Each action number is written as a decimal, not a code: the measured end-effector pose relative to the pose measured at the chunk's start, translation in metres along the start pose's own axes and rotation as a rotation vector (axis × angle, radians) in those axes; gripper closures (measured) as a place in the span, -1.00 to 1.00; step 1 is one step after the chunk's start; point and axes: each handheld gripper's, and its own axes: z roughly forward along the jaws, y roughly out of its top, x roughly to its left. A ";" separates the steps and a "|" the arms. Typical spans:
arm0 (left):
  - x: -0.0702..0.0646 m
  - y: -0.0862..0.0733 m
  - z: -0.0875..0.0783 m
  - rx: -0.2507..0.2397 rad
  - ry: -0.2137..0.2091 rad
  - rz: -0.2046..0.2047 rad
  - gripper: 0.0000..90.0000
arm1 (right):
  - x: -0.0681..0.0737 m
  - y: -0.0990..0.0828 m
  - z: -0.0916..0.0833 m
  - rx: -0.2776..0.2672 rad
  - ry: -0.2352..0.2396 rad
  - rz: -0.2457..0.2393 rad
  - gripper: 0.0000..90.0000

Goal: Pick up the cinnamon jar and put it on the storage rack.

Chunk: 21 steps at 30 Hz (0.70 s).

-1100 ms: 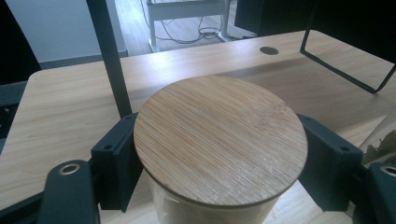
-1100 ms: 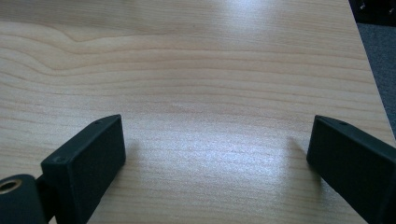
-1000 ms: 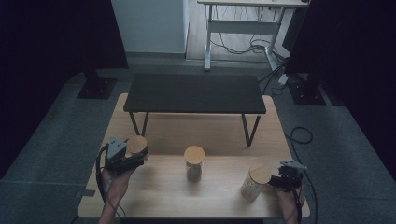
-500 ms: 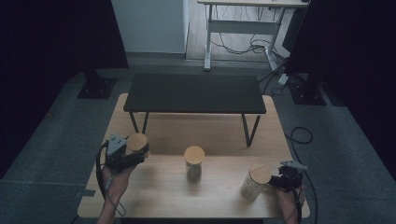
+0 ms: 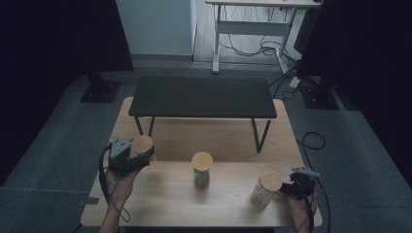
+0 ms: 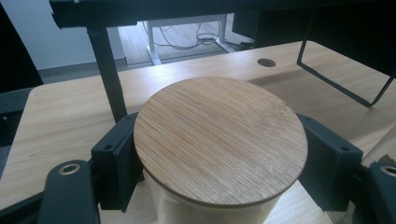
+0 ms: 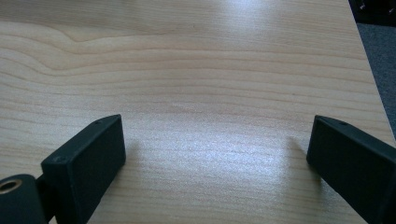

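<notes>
Three jars with round bamboo lids stand along the wooden table. The left jar is between the jaws of my left gripper. In the left gripper view its lid spans the whole gap and both black pads press on the jar's sides, so my left gripper is shut on it. The middle jar stands alone. The right jar stands just left of my right gripper. In the right gripper view, my right gripper is wide open over bare wood.
A low black bench on thin metal legs stands across the far half of the table; one leg rises just behind the held jar. A cable hole lies in the tabletop. The table's right edge is close to my right gripper.
</notes>
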 end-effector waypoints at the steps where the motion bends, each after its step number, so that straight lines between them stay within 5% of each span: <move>1: 0.000 0.001 0.000 -0.002 0.000 0.000 -0.46 | 0.000 0.000 0.000 0.000 0.000 0.000 -0.92; 21: 0.004 0.018 0.004 -0.008 -0.010 0.001 -0.46 | 0.000 0.000 0.000 0.000 0.000 0.000 -0.92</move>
